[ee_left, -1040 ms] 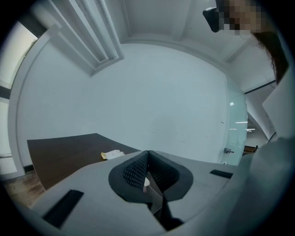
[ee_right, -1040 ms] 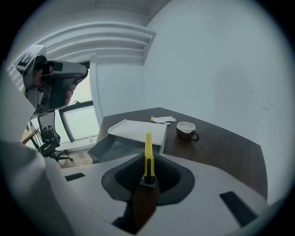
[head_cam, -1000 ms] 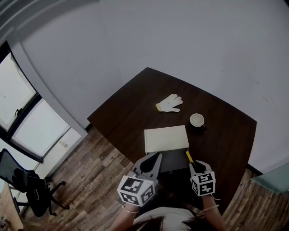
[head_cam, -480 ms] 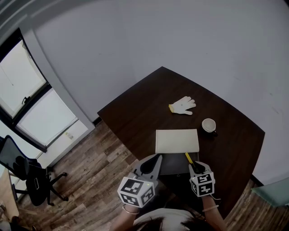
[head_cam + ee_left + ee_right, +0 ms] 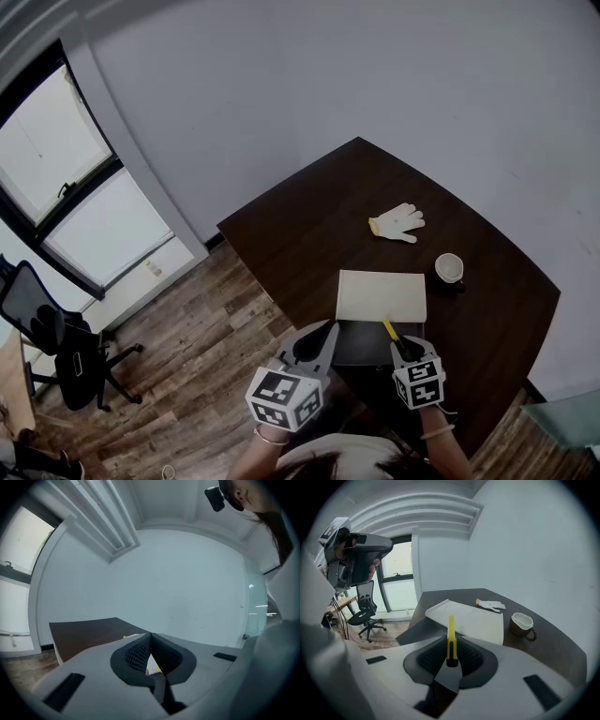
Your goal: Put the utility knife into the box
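The right gripper (image 5: 451, 649) was shut tight on the yellow knife (image 5: 450, 629). The knife stuck out past the jaws and pointed at the box (image 5: 361, 343). The box sat open on the dark table (image 5: 309, 234). The knife was not in the box yet. The white lid (image 5: 382, 295) was right at the far side of the box. The left gripper (image 5: 149, 637) had its jaws closed together, with nothing in them. It hung by the box's left side. A cup (image 5: 449, 268) and a white glove (image 5: 398, 222) lay further back on the table.
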Demonstrator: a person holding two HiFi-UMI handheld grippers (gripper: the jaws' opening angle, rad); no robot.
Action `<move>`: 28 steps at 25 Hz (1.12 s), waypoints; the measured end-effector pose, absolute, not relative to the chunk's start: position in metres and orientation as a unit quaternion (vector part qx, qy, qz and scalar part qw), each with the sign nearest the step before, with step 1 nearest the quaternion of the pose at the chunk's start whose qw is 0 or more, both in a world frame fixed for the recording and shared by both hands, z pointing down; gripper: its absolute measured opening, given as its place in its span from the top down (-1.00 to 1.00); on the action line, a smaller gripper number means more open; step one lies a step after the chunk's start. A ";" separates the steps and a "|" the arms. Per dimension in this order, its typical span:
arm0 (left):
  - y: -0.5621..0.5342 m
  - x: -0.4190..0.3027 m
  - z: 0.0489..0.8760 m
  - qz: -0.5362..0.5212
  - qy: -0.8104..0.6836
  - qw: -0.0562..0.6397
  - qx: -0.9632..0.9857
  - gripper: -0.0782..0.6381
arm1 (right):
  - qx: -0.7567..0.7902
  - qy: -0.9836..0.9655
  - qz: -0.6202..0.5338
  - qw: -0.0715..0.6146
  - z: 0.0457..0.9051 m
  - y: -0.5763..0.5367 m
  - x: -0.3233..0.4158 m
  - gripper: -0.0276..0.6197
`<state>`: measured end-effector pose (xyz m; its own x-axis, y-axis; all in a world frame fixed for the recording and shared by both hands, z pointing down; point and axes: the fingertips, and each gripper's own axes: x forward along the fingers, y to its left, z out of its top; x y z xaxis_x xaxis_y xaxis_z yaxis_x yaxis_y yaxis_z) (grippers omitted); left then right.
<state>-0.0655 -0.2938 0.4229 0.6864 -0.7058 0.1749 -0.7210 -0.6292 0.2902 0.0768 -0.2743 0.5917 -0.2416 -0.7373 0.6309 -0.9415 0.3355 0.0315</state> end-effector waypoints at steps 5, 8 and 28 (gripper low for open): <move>-0.296 -0.067 0.426 0.021 -0.402 0.173 0.899 0.73 | 0.526 -0.778 0.167 0.300 0.598 -0.283 0.072 0.70; -0.297 -0.068 0.427 0.021 -0.405 0.174 0.897 0.73 | 0.511 -0.783 0.159 0.315 0.603 -0.287 0.068 0.70; -0.300 -0.088 0.436 0.021 -0.436 0.181 0.881 0.73 | 0.406 -0.807 0.140 0.406 0.654 -0.292 0.041 0.69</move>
<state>-0.0878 -0.3004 0.4360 0.6194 -0.7606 0.1946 -0.7757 -0.5547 0.3010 0.0415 -0.2915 0.6541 -0.3405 -0.5414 0.7687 -0.7695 0.6303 0.1031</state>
